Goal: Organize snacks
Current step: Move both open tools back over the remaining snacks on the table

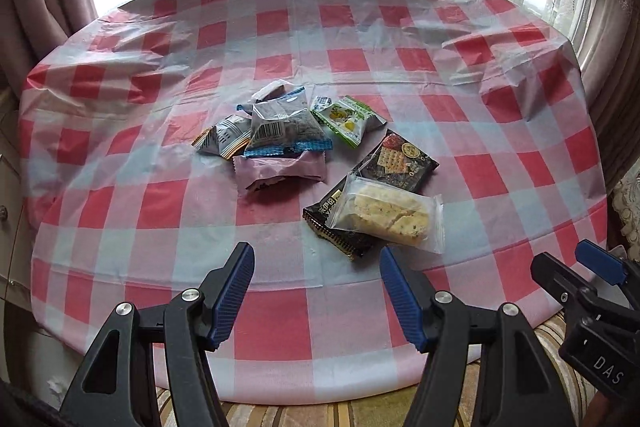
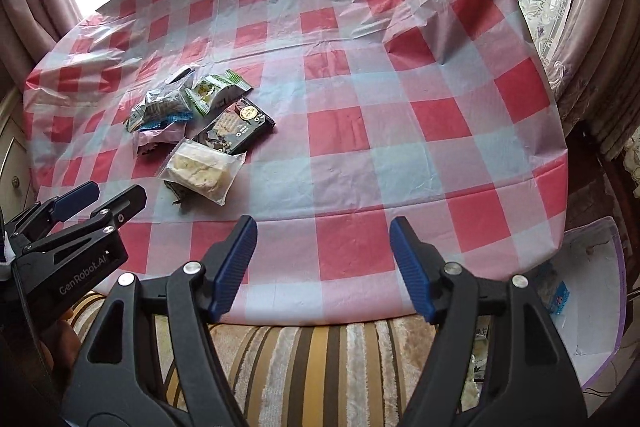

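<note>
"GenRobot.AI" marks the left hand-held gripper [image 2: 98, 201]; "DAS" marks the right hand-held gripper [image 1: 576, 265].

Small sealed snack packets are lying in a loose pile: a clear packet of pale crumbly cake [image 1: 390, 217] is resting on a black cracker packet [image 1: 394, 157], beside a crumpled pink wrapper [image 1: 280, 171], a green-and-white sachet [image 1: 348, 117] and silvery blue-edged packets [image 1: 280, 127].

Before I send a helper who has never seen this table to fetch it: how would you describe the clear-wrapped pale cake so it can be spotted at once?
On the red-and-white checked tablecloth lies one cluster of snack packets. At the cluster's near edge, the clear-wrapped cake rests on a black cracker packet. It is the only see-through wrapper showing a pale yellowish slab; its neighbours are printed or coloured.
</note>
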Demonstrator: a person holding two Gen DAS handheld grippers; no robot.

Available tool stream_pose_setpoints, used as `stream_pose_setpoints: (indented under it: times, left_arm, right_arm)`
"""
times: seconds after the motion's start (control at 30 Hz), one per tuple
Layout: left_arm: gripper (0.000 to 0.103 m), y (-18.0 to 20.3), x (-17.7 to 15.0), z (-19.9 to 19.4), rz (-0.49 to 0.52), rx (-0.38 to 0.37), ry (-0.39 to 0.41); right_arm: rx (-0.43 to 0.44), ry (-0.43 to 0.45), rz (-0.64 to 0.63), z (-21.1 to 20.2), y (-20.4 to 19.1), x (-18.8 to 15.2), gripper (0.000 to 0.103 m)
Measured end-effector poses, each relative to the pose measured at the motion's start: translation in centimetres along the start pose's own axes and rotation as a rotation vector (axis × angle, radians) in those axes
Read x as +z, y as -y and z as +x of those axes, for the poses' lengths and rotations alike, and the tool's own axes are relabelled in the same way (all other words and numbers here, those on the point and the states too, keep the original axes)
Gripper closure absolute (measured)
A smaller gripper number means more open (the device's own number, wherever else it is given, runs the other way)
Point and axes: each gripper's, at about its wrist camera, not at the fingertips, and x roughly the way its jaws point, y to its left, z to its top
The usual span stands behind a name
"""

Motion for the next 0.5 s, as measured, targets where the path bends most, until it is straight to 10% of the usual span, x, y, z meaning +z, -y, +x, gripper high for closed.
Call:
stream_pose_setpoints:
  times: [0.5]
  left_arm:
    - [0.037,-5.6,2.0,3.6,-0.099,0.024,-0.029]
  right_arm:
    - [0.068,-0.003,0.002,3.2,-3.9,2.8,0.025]
